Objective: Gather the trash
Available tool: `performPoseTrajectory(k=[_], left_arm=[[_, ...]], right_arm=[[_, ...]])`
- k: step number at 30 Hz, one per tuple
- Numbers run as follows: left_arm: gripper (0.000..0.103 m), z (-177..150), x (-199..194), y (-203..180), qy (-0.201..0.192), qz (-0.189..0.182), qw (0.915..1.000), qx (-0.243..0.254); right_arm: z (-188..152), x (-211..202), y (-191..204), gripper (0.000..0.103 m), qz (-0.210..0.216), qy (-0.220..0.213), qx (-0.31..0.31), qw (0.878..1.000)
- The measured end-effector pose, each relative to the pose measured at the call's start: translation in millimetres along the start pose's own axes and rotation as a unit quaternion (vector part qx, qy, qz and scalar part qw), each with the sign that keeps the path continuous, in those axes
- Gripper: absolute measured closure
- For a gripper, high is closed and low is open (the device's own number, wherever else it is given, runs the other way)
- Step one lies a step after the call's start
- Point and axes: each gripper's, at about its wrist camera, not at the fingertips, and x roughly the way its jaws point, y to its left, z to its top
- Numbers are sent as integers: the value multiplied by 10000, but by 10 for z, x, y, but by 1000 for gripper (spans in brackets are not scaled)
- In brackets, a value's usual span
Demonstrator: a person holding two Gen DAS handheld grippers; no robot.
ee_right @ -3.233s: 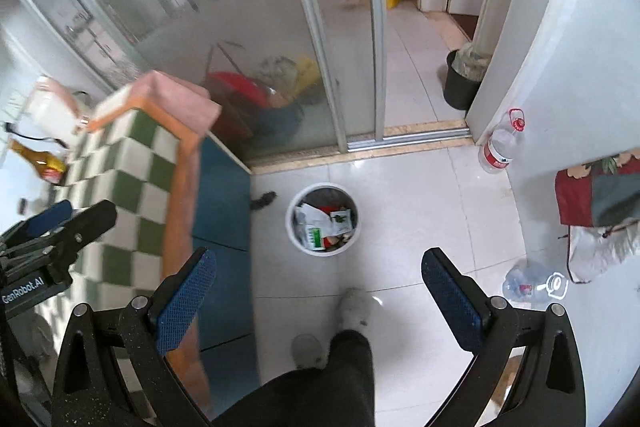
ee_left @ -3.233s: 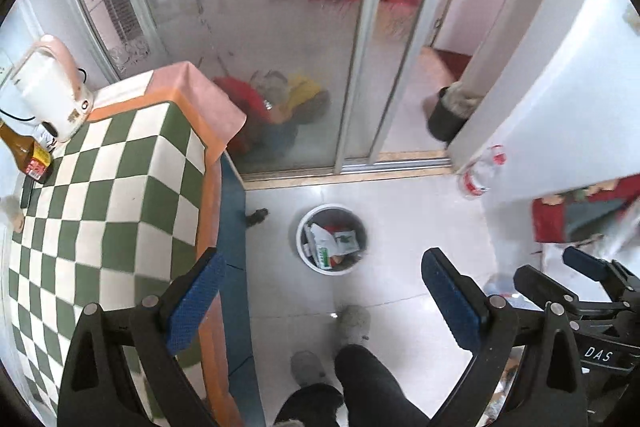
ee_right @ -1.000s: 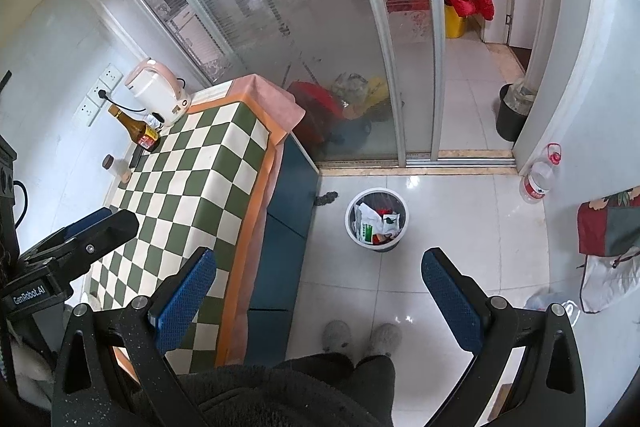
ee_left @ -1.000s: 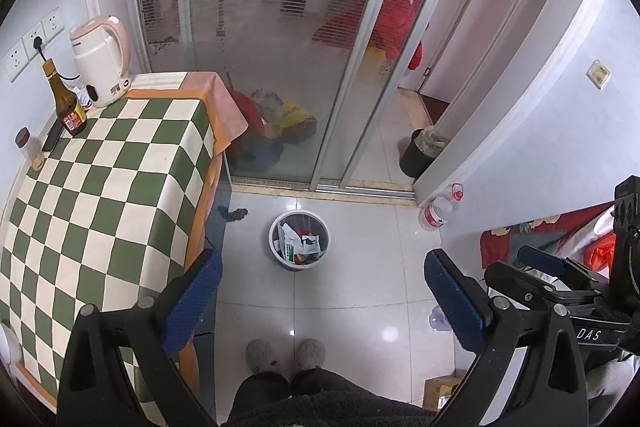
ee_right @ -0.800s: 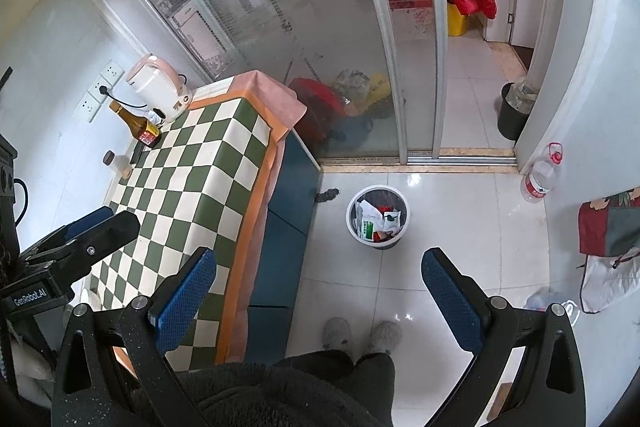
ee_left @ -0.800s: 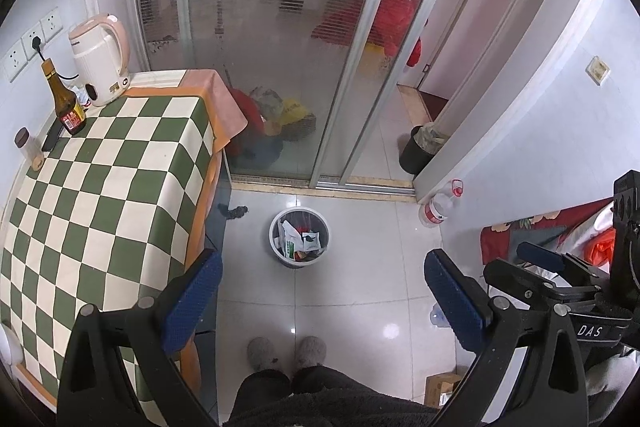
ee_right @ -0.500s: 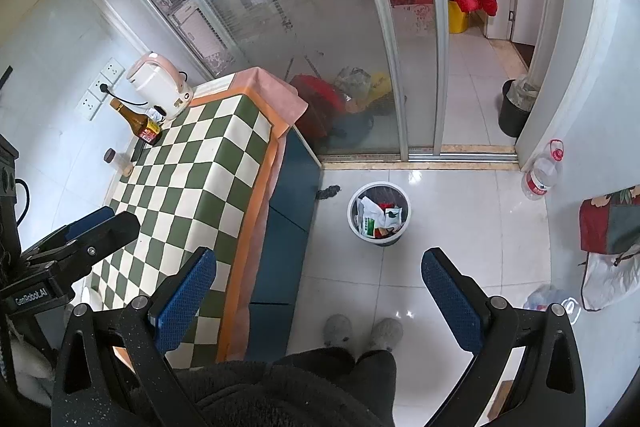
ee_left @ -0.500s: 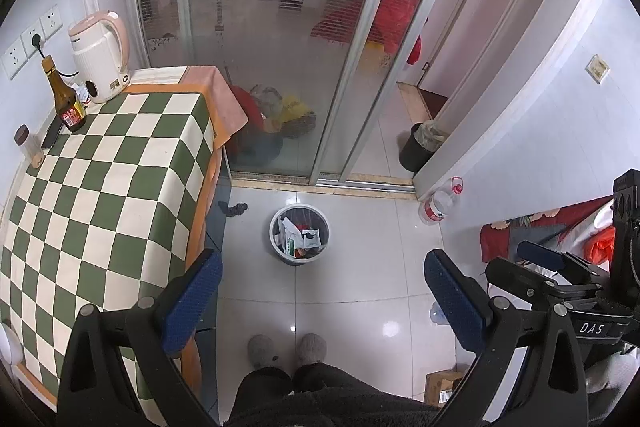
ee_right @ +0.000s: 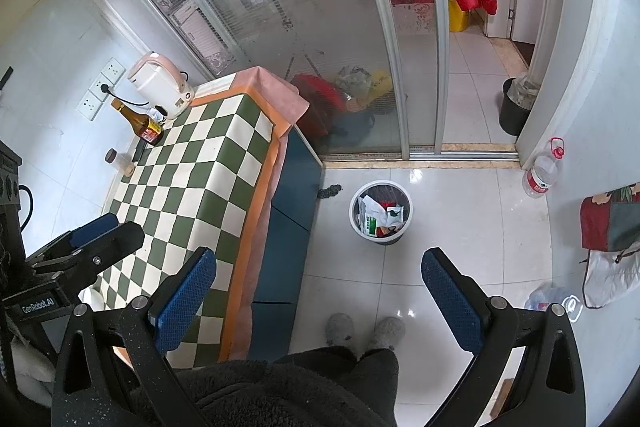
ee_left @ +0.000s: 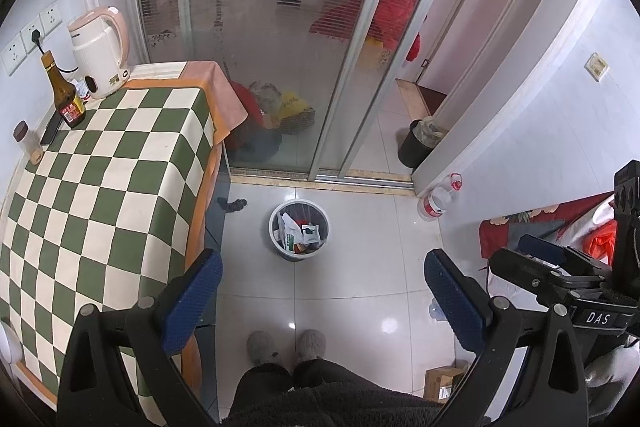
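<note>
A white waste bin [ee_left: 299,233] full of wrappers stands on the tiled floor; it also shows in the right wrist view [ee_right: 381,215]. My left gripper [ee_left: 322,301] is open and empty, held high above the floor. My right gripper [ee_right: 318,299] is open and empty, at a similar height. A dark scrap [ee_left: 232,204] lies on the floor by the table's corner and shows in the right wrist view [ee_right: 330,191]. A crushed clear bottle [ee_right: 550,297] lies on the floor at the right.
A table with a green checked cloth [ee_left: 100,195] stands at the left, with a kettle [ee_left: 102,57], a brown bottle [ee_left: 66,95] and a small jar [ee_left: 28,143]. Glass sliding doors [ee_left: 280,27] are behind. A water jug [ee_right: 544,173] and a black bin [ee_right: 514,109] stand by the wall. My feet [ee_left: 286,345] are below.
Both grippers have risen well above the bin since 3.2 s ago, so more of the room shows. In the last second the view has hardly shifted. Both stay open.
</note>
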Motion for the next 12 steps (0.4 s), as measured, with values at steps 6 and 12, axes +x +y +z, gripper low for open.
performPoseTrajectory(k=[6,12], left_arm=[[0,-13,-11,7,1,-4,10000,-15],[0,-15,-30,19,-58,-14,10000,-17]], right_arm=[[2,-2,4,0,-1,0,6,10000],[-12,0,29,0,-2,-11,27,10000]])
